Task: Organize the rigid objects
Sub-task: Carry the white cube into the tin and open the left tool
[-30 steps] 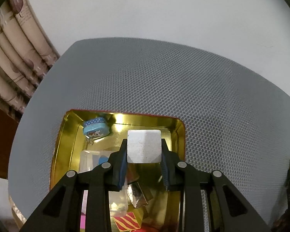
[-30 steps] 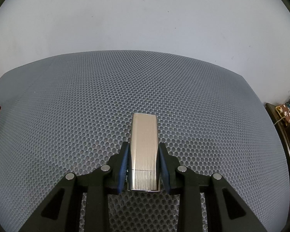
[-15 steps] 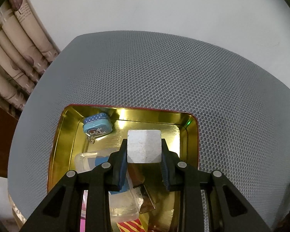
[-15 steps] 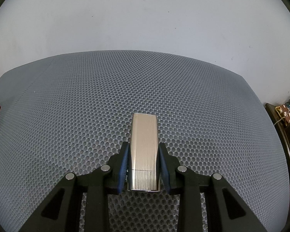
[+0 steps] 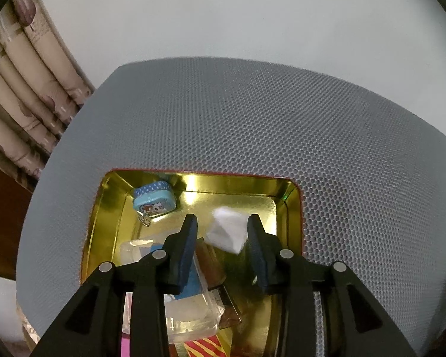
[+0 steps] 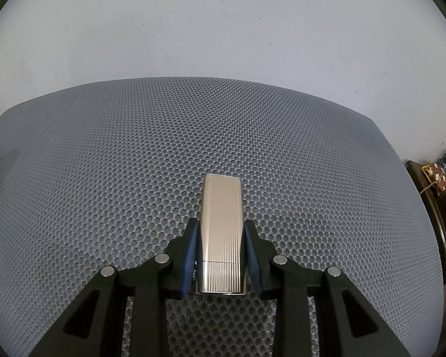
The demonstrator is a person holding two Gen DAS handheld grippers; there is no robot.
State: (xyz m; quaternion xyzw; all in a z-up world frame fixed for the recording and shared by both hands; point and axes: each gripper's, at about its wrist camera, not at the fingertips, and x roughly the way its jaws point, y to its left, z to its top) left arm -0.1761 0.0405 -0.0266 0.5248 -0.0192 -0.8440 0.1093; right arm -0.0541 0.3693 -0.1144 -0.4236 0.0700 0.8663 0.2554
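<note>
On grey mesh mat (image 6: 133,178), gold tin (image 5: 282,208), white wall (image 6: 223,29)

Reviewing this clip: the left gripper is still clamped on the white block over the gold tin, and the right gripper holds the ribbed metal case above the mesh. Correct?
Not quite. In the left wrist view the left gripper has opened, and the white block sits tilted and blurred between its fingers, apparently dropping into the gold tin. The rest holds: the right gripper holds the ribbed metal case above the mesh.
</note>
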